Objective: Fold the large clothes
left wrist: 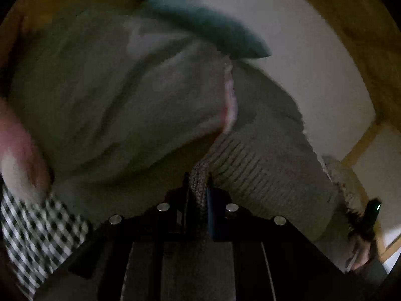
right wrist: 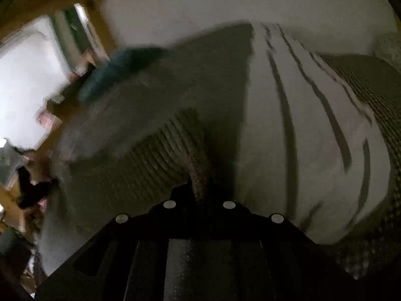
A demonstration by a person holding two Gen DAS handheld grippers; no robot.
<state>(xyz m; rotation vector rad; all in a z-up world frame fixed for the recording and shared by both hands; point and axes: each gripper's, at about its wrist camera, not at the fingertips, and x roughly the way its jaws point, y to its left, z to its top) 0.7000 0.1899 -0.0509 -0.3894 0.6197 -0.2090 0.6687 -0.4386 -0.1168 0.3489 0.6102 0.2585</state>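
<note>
left gripper [left wrist: 198, 188], right gripper [right wrist: 200, 188]: both clamped on sweater [left wrist: 112, 95] ribbed hem | lift evenly, keep hem taut | lay flat on bed [right wrist: 200, 5]

The left gripper [left wrist: 198, 185] is a black body with ribbed lengthwise channels, four round silver screw heads in an arc across its front, and a blue strip on the finger right of centre. Left of that body shows a black-and-white checked sleeve [left wrist: 37, 230] (blurred). The right gripper [right wrist: 200, 188] has the same black ribbed frame with four silver screw heads.
</note>
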